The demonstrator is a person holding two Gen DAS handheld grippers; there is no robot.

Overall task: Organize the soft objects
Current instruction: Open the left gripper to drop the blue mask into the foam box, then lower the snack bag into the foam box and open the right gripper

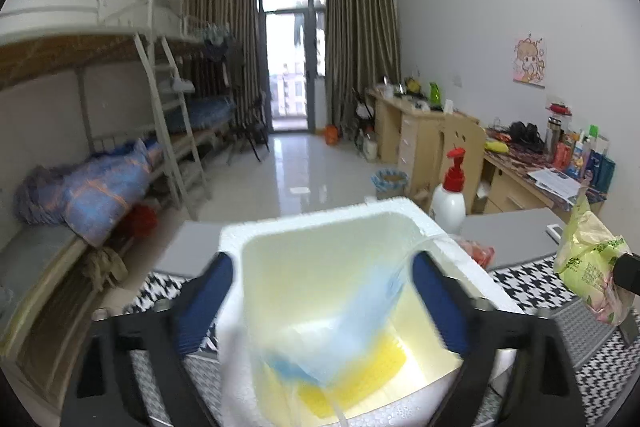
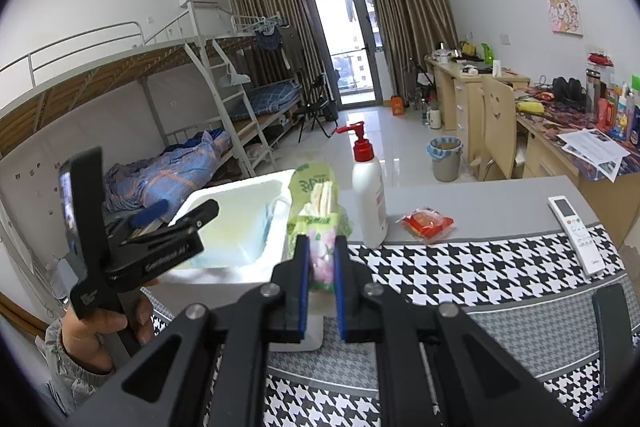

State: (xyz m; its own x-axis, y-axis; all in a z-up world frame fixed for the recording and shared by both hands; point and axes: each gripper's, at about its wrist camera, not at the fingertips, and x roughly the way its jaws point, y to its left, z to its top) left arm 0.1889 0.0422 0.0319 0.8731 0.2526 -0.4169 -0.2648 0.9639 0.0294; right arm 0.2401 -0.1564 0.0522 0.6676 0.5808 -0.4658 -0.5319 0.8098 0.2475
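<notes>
Tissue pack (image 2: 320, 227) sat clamped in the right gripper (image 2: 320, 287) just beside the foam box (image 2: 240, 195); left gripper (image 1: 320, 307) hung released over the box, so a thin-edge pinch could've let it slip outside

left tool (image 1: 322, 301) spread wide over white foam box (image 1: 460, 251), blurred blue cloth (image 1: 352, 311) inside, yellow sponge (image 1: 372, 375) beneath
</notes>
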